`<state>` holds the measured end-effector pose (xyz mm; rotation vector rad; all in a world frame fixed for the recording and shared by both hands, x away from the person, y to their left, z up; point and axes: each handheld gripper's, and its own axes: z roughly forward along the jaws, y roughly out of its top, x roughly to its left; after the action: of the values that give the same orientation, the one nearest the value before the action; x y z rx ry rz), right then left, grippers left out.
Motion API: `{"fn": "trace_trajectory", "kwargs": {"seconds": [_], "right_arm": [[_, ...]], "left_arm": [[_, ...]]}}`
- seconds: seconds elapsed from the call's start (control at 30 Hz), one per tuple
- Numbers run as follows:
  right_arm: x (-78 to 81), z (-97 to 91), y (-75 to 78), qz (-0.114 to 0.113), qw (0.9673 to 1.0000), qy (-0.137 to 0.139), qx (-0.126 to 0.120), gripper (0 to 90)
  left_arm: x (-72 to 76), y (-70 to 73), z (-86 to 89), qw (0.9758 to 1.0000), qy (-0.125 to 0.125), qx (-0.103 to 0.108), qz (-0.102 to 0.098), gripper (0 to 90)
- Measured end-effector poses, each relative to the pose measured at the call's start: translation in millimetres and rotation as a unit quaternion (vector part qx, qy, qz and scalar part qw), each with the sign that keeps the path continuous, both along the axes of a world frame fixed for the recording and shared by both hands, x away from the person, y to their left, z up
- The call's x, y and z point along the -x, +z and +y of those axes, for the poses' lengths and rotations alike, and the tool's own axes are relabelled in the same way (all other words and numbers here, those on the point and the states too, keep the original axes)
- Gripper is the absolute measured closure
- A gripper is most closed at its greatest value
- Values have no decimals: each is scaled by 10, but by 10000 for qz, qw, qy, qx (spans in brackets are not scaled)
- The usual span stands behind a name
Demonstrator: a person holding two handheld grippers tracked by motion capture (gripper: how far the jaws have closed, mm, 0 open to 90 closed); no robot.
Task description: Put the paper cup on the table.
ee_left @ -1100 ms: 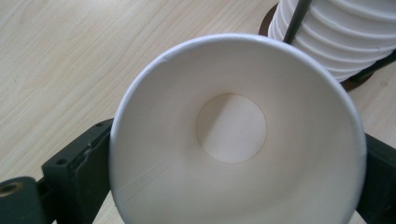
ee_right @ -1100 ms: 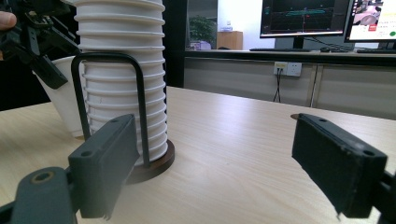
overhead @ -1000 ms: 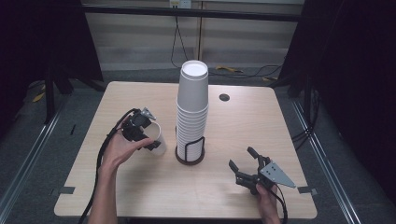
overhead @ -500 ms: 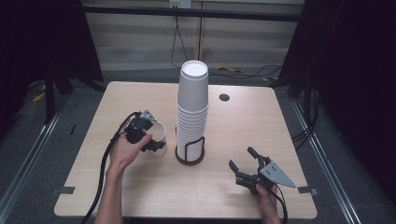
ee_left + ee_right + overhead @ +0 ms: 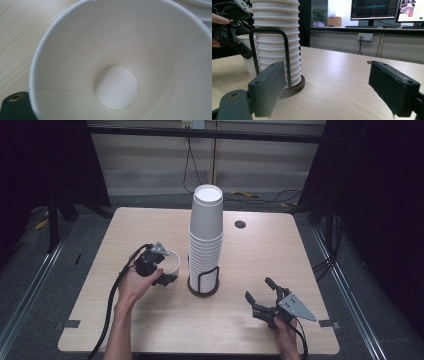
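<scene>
Jaws of the left gripper are clamped on the rim of a single white paper cup, one jaw seemingly inside and one outside the wall, though the exact bite is hard to make out from above; the left gripper view looks straight down into the cup's empty interior, seam and round base plain to see. That cup stands upright on the table, just beside the cup stack at about its 9 o'clock. Jaws of the right gripper are spread wide with nothing between them, resting low near the table's front edge at roughly 5 o'clock from the stack. Paper this thin is very light and soft; I judge a hard squeeze would crease the wall or ovalise the rim, so a gentle pinch on the rolled rim, the stiffest part, looks the sound hold. The tall stack sits in a wire holder on a round dark base and looks top-heavy, so any sideways brush could tip it. Open room lies at 7 to 9 o'clock on the left half and across the right side; a small dark grommet sits at 1 o'clock.
</scene>
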<state>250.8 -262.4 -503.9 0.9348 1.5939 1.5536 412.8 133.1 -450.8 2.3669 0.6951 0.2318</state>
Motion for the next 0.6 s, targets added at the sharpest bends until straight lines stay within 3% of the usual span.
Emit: {"fn": "trace_trajectory", "kwargs": {"seconds": [0.13,0.27,0.43,0.53,0.6], "right_arm": [[-1,0,0,1,10000,1,0,138],[0,0,0,4,10000,0,-3,138],[-1,0,0,6,10000,1,-4,139],[0,0,0,12,10000,9,-3,138],[0,0,0,1,10000,-5,0,138]], "left_arm": [[25,-48,42,9996,92,272,35,107],[54,-82,92,9991,60,417,-12,122],[116,-87,159,9973,353,626,-177,124],[126,-119,201,9959,503,743,-56,124],[146,-146,229,9950,570,813,-91,126]]}}
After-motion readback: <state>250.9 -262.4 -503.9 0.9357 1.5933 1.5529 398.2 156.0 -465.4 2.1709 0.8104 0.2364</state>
